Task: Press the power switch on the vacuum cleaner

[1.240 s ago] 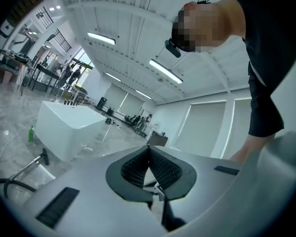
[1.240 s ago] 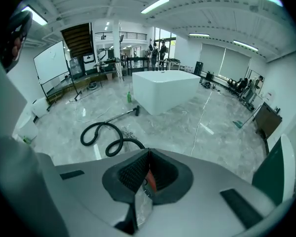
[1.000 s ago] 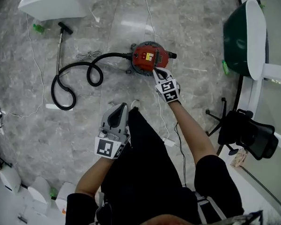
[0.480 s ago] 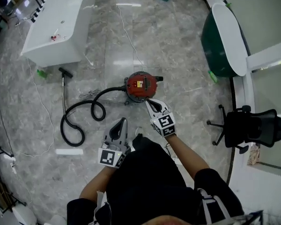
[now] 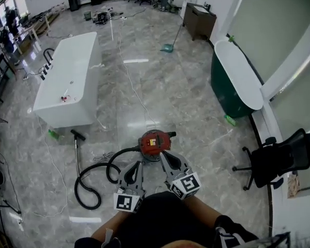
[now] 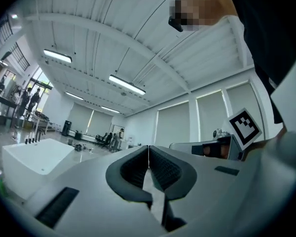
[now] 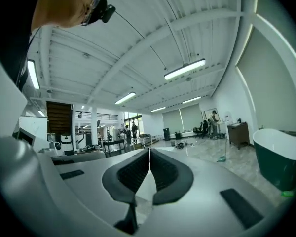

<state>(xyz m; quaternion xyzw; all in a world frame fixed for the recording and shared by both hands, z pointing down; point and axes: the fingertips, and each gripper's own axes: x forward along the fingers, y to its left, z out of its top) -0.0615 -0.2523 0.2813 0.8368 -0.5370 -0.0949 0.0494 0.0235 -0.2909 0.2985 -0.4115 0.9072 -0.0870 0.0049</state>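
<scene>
not pressing yet: left gripper (image 5: 136, 164) and right gripper (image 5: 163, 154) both pinched shut, empty, with the red vacuum cleaner (image 5: 154, 142) on the floor (image 5: 196, 112) just past their tips, so gotta dip one onto its switch.

Left gripper (image 5: 136, 165): held low in front of the torso, pointing forward; fingers (image 6: 165, 169) pressed together, empty.
Right gripper (image 5: 163, 154): just beside the left, tips slightly further forward; fingers (image 7: 167, 172) pressed together, empty.
Forearms (image 5: 199, 206): bare, drawn close to the body.
</scene>
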